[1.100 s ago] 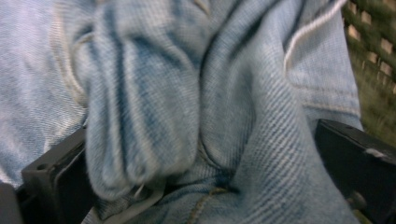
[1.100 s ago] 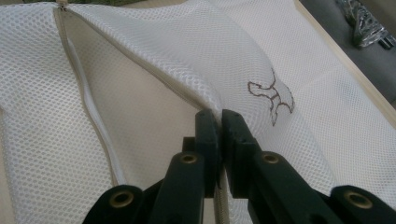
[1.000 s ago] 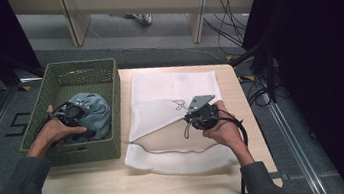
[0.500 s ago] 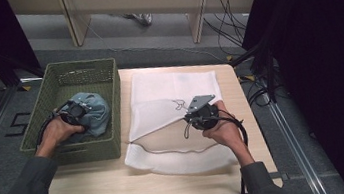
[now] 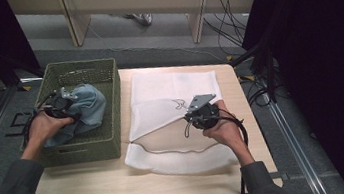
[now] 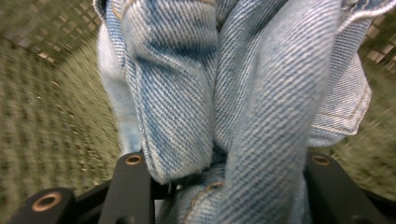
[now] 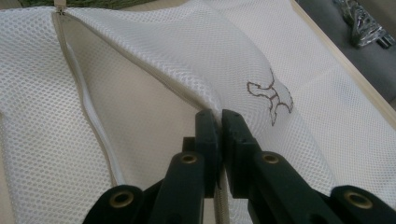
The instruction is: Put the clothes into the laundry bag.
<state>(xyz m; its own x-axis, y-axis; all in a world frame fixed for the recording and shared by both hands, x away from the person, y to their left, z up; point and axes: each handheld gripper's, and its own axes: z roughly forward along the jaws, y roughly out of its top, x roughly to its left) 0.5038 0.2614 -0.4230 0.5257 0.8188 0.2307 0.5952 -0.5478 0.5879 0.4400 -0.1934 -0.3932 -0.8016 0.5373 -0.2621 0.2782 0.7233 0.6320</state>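
Denim [image 6: 224, 93] bunches between the left hand-held gripper [image 5: 62, 102], whose jaws have just been closing onto it, inside the green basket [image 5: 110, 105] at the surface's left. The right hand-held gripper [image 7: 219, 122] pinches the mesh bag [image 5: 173, 84]'s zipper edge, lifting the opening toward the basket.

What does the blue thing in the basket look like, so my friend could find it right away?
Look at the green woven basket on the left side of the wooden table. Inside it lies a bunched-up piece of light blue denim, with the left gripper clamped on a fold of it. It is the blue, thick-stitched cloth; the white mesh bag beside the basket is thin and pale.
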